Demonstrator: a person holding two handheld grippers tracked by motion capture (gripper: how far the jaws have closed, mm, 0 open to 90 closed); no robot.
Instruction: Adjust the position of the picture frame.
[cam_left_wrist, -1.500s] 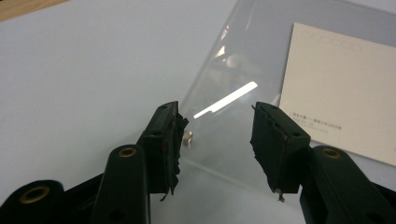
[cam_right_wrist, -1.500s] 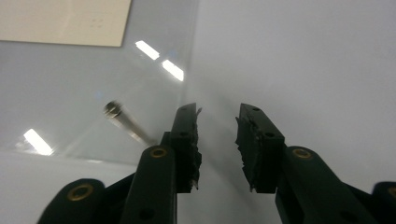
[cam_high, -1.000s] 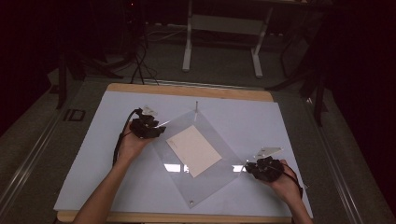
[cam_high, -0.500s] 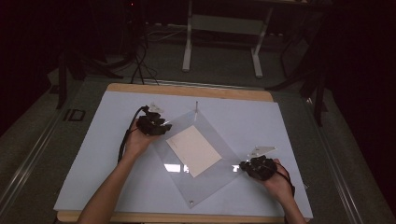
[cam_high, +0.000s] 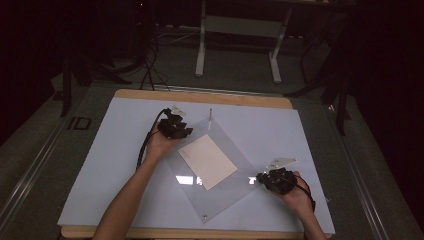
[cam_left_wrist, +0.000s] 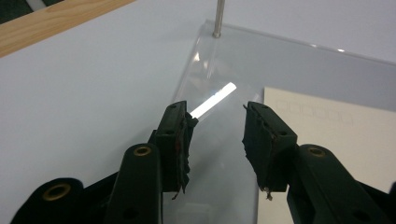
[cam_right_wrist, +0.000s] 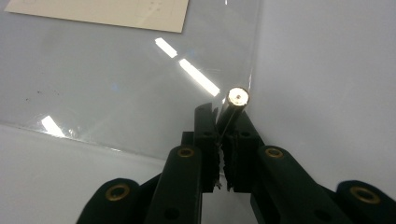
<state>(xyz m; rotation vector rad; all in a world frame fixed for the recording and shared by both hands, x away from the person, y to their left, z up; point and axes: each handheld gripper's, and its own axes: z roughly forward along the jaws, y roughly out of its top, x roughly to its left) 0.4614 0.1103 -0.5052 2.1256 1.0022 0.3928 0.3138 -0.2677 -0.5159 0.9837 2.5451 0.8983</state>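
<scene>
A clear acrylic plate (cam_high: 227, 196) lies turned like a diamond on the white table, with a cream paper sheet (cam_high: 207, 161) at its middle. Thin metal pins stand at its far corner (cam_high: 210, 114) and near corner (cam_high: 204, 217). My left gripper (cam_high: 186, 134) hovers over the plate's upper-left edge (cam_left_wrist: 205, 51). The left gripper (cam_left_wrist: 217, 121) stands open and its jaws have just been closing, with nothing pressed between the pads. My right gripper (cam_high: 259, 178) is at the plate's right corner. In its own view the right gripper (cam_right_wrist: 222, 122) is shut on an upright metal pin (cam_right_wrist: 233, 103).
The white sheet (cam_high: 110, 165) covers a wooden tabletop whose edge (cam_high: 200, 96) shows at the back. A table frame (cam_high: 240, 30) and cables stand on the dark floor beyond. A forearm reaches in from the bottom left.
My left hand has moved right and farther back along the plate's upper-left edge. My right gripper has shifted slightly left onto the corner pin.
</scene>
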